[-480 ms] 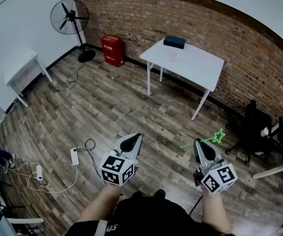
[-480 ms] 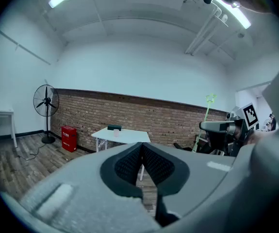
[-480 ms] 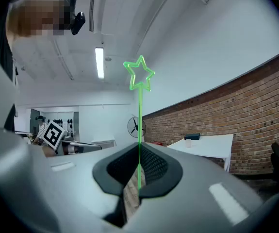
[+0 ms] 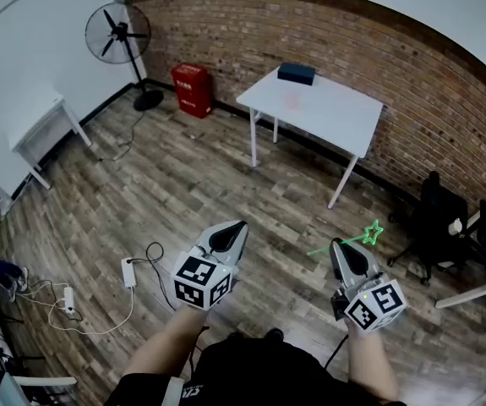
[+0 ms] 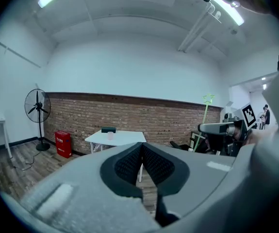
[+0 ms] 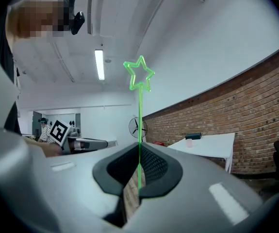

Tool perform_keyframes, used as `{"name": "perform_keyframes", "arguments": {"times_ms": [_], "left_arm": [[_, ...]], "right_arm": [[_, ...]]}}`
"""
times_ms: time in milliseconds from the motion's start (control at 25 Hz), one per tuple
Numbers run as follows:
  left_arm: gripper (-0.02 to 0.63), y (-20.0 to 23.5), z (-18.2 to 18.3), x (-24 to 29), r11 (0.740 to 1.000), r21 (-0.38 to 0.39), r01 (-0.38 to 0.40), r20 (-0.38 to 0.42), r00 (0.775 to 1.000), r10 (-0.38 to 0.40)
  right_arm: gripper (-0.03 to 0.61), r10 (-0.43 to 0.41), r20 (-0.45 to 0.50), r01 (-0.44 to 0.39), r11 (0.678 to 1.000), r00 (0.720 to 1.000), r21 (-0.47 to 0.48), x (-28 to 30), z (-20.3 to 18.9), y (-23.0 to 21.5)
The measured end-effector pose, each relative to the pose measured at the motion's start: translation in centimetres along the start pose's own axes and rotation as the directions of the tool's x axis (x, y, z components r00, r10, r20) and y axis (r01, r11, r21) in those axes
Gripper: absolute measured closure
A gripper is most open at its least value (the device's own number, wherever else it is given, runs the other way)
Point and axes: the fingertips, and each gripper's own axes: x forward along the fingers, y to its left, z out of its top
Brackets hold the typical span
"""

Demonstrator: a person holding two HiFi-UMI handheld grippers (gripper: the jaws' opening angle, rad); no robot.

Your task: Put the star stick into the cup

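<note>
My right gripper (image 4: 335,245) is shut on the thin green star stick (image 4: 347,241). Its star end (image 6: 139,73) points up and away from the jaws in the right gripper view. My left gripper (image 4: 241,225) is shut with nothing between its pads, held low beside the right one. A small pale cup (image 4: 294,100) stands on the white table (image 4: 344,125) against the brick wall, several steps ahead. The cup (image 6: 189,143) also shows far off in the right gripper view, and in the left gripper view the cup (image 5: 111,136) sits on the table.
A dark box (image 4: 297,74) lies at the table's far edge. A floor fan (image 4: 117,34) and a red cabinet (image 4: 190,88) stand by the wall at left. Cables and a power strip (image 4: 128,270) lie on the wooden floor. Black chairs (image 4: 435,218) are at right.
The left gripper has shifted slightly up and forward. The table sits a touch more to the left in the head view.
</note>
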Motion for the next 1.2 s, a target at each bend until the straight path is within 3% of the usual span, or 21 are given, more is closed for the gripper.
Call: {"name": "perform_keyframes", "arguments": {"times_ms": [160, 400, 640, 1200], "left_arm": [[0.607, -0.2, 1.9, 0.8, 1.0, 0.006, -0.027, 0.044, 0.999, 0.027], [0.607, -3.4, -1.4, 1.4, 0.999, -0.033, -0.025, -0.006, 1.0, 0.025], [0.607, -4.1, -2.0, 2.8, 0.999, -0.042, -0.034, -0.02, 0.999, 0.034], [0.607, 0.5, -1.6, 7.6, 0.998, -0.062, -0.03, -0.015, 0.999, 0.029]], "right_arm": [[0.571, 0.002, 0.022, -0.003, 0.999, 1.0, 0.037, -0.6, 0.4, -1.3], [0.569, 0.029, 0.0, -0.029, 0.998, 1.0, 0.059, -2.3, -0.8, -2.1], [0.569, 0.032, -0.012, -0.031, 0.996, 0.999, 0.081, -2.6, -1.3, -3.9], [0.569, 0.044, -0.028, -0.04, 0.992, 0.999, 0.123, 3.8, -1.9, -6.9]]}}
